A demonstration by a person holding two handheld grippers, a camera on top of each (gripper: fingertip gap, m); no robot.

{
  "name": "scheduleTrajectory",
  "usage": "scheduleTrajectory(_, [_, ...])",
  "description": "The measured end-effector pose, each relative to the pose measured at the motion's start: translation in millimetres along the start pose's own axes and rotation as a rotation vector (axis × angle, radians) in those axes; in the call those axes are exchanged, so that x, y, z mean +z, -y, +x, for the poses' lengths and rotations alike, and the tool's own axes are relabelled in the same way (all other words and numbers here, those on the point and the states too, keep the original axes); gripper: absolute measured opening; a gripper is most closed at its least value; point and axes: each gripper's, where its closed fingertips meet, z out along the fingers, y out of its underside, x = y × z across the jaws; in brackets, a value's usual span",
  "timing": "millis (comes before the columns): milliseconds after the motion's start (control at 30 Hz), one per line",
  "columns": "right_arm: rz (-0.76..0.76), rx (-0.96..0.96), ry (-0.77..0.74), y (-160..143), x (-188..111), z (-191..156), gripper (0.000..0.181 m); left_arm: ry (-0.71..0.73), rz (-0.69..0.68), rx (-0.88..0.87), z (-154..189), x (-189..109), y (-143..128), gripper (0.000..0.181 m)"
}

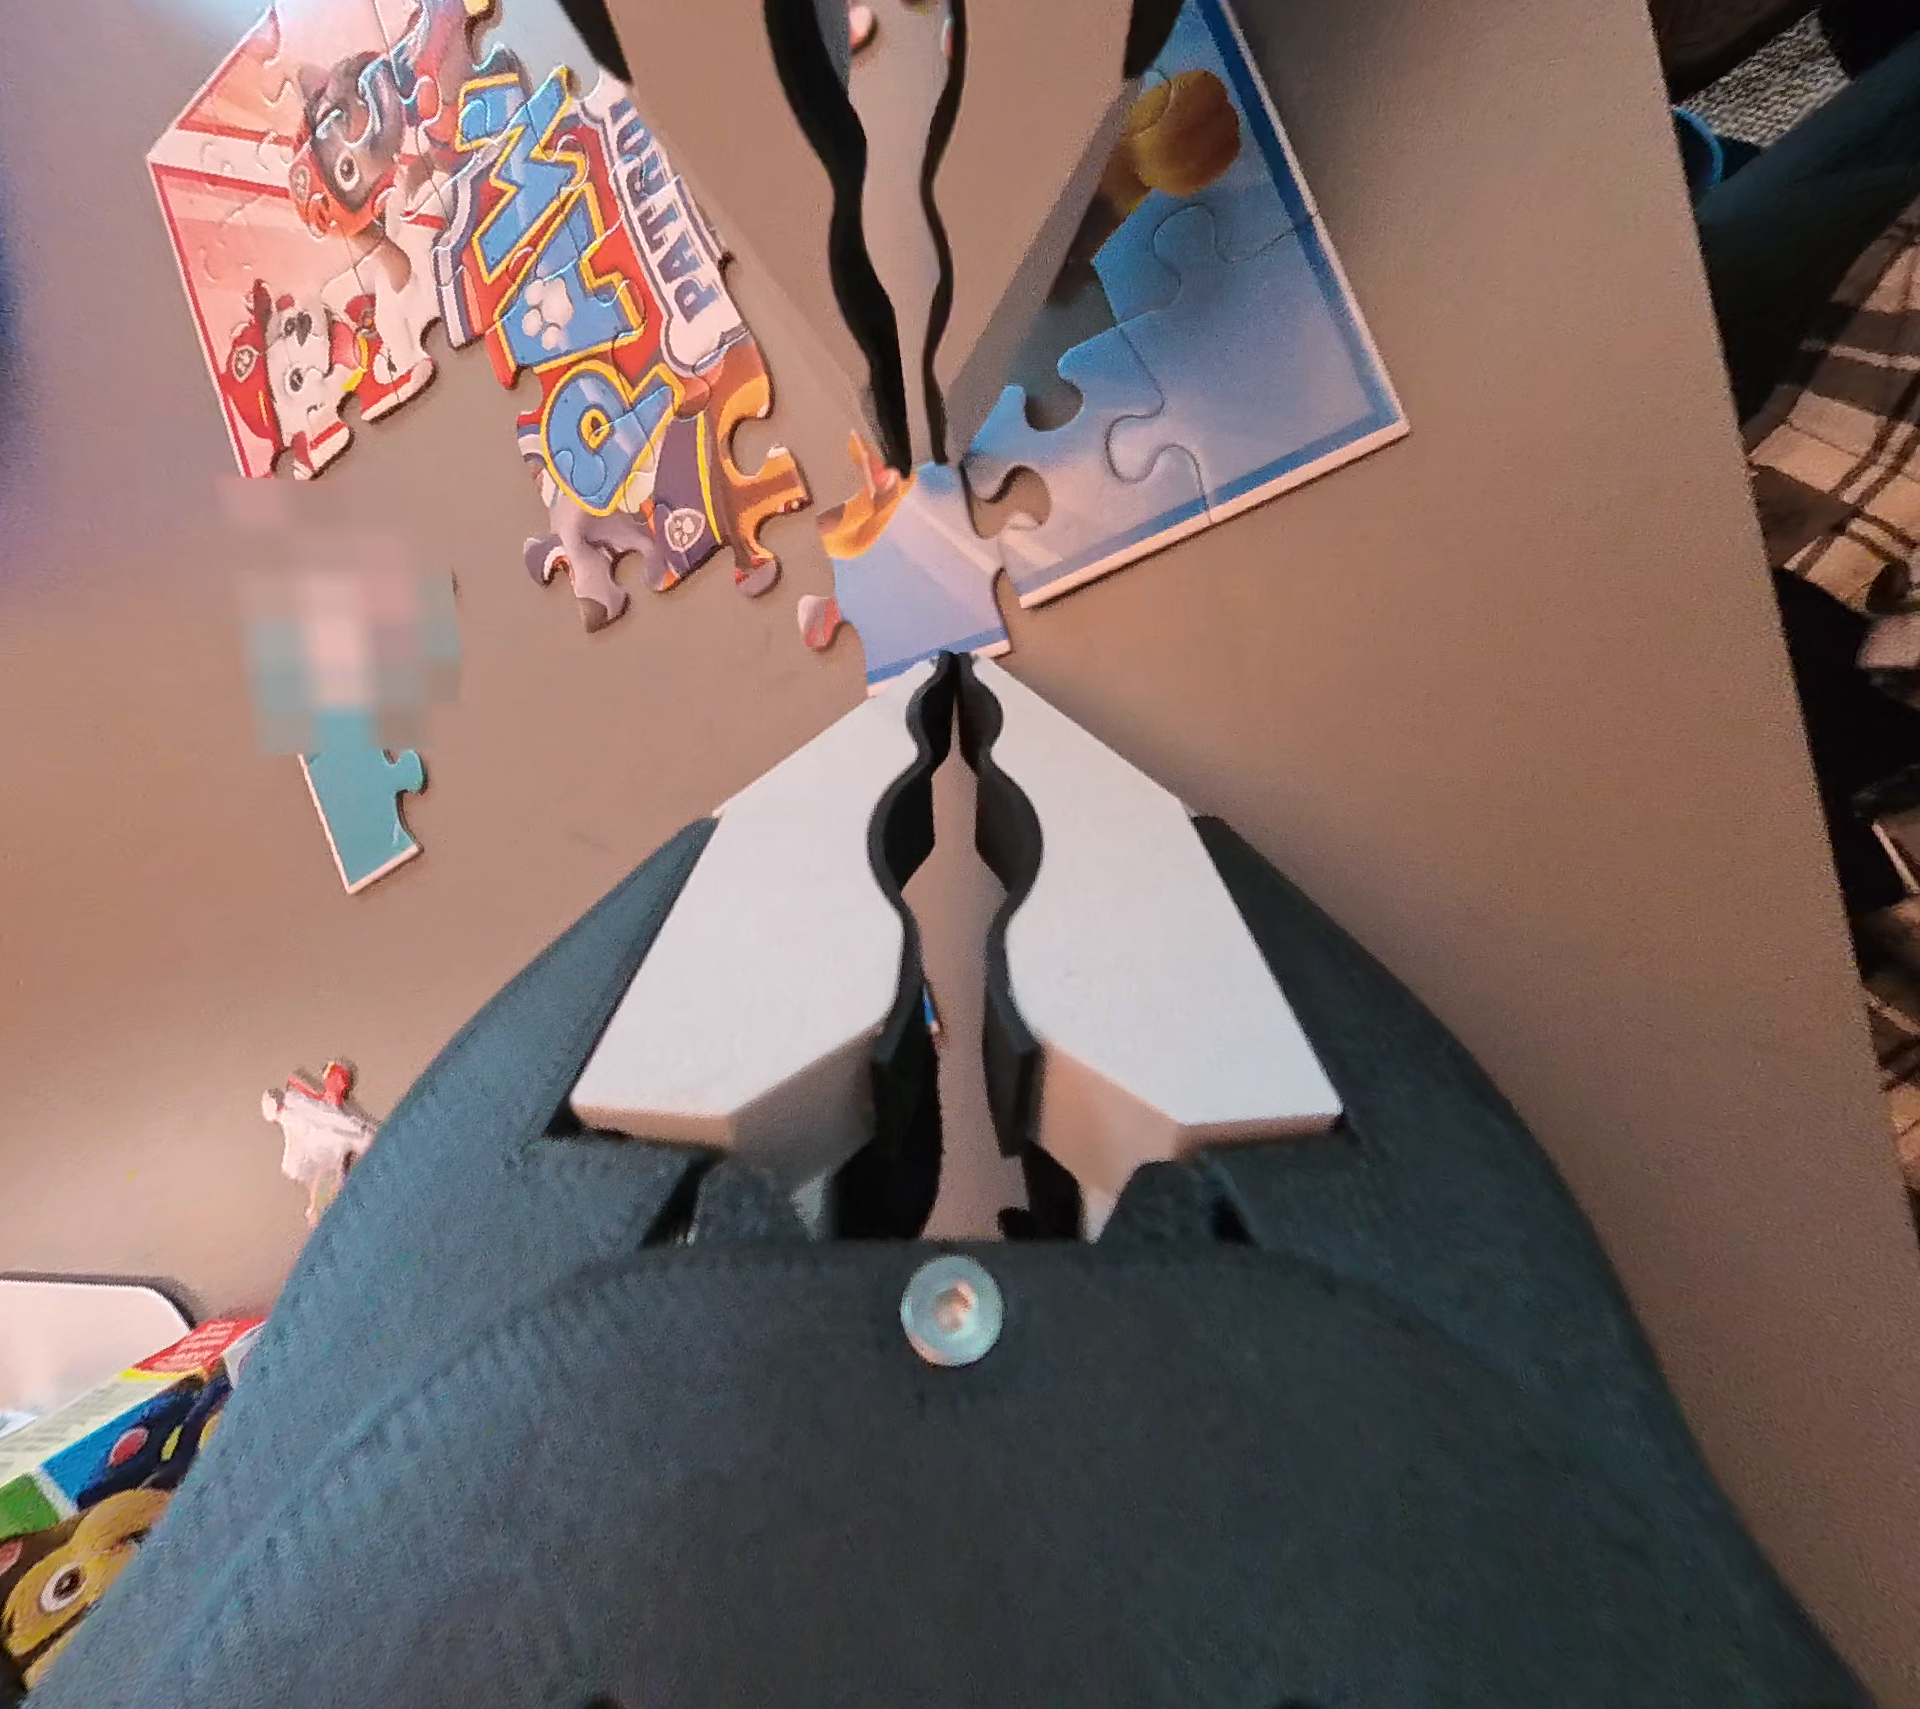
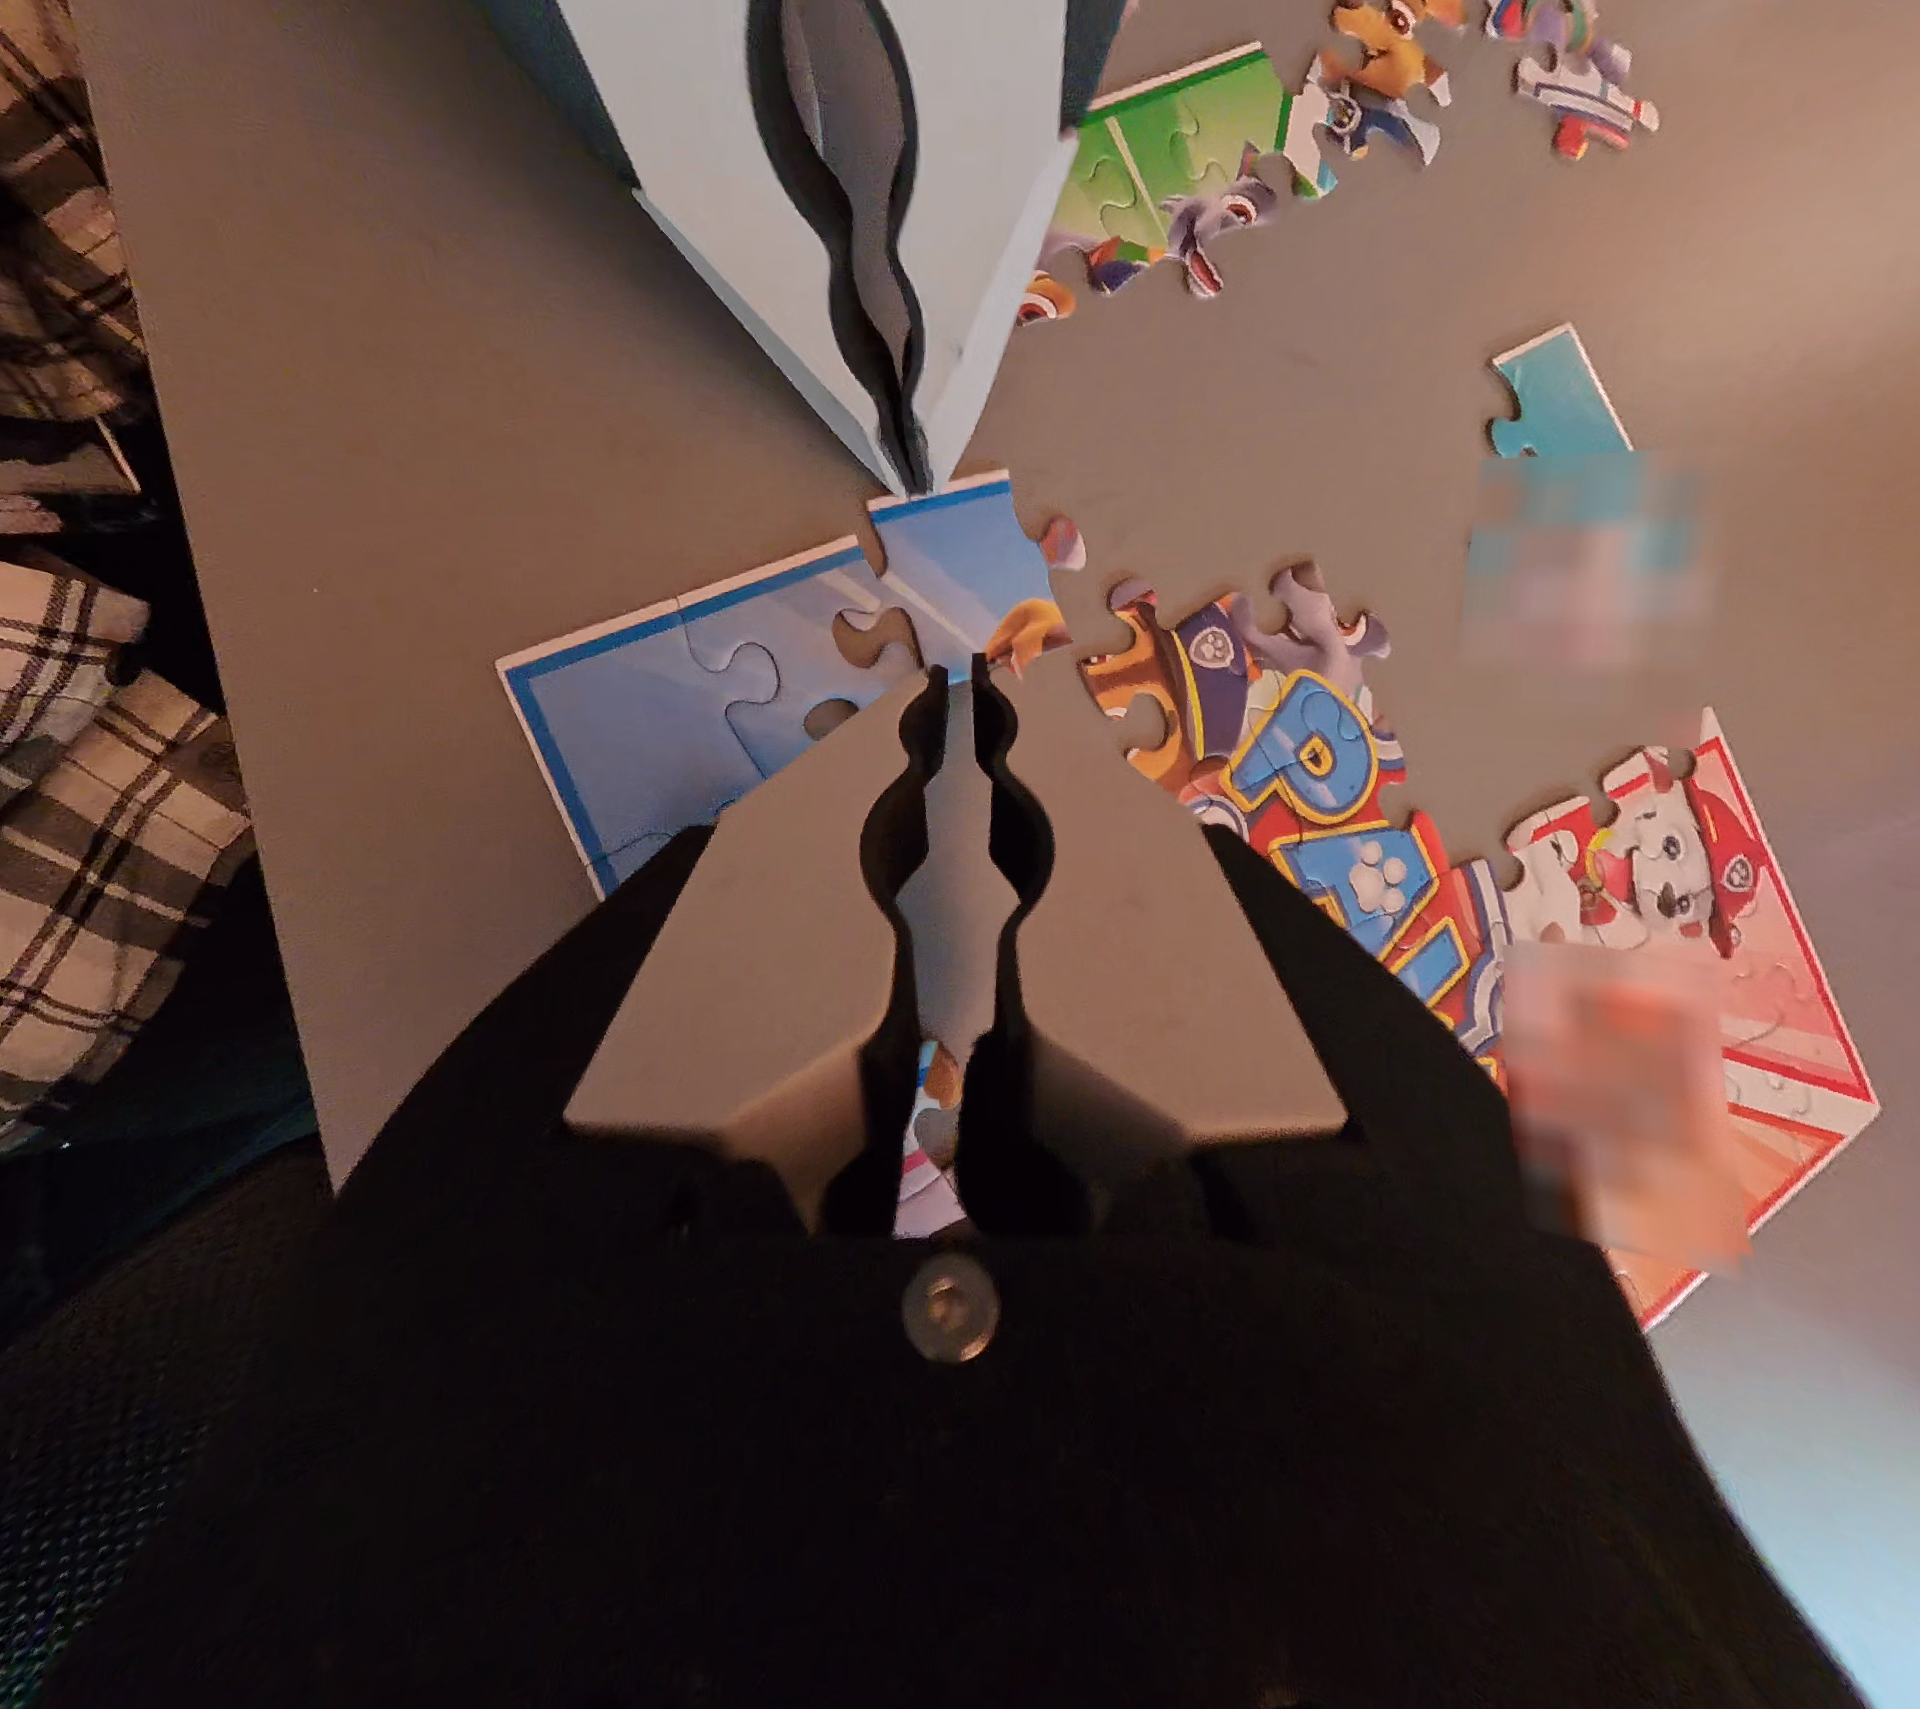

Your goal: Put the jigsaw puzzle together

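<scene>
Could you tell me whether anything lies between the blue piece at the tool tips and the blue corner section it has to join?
Nothing visible does. The blue piece already sits against the blue corner section, with only bare table around that seam.

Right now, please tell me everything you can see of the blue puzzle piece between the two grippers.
The blue cardboard puzzle piece lies flat on the grey table, printed side up. It is an edge piece with a white border, light diagonal streaks and an orange figure in one corner. The left gripper and right gripper meet it from opposite sides with jaws nearly closed. It sits against the blue joined corner section, apparently not fully locked.
</scene>
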Motion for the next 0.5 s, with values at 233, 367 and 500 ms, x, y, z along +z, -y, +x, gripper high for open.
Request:
scheduleTrajectory(233, [0.004, 0.000, 0.005, 0.1, 1.8, -0.6, 0.001, -0.021, 0.003, 0.008, 0.6, 2.4, 3.9, 0.000])
scheduleTrajectory(367, [-0.006, -0.003, 0.002, -0.2, 2.8, 1.0, 0.000, -0.019, 0.010, 0.013, 3.5, 3.2, 7.4, 0.000])
scheduleTrajectory(500, [0.003, -0.010, 0.002, 3.1, 2.1, 0.3, 0.000, -0.016, 0.007, 0.008, 1.7, 1.7, 5.6, 0.003])
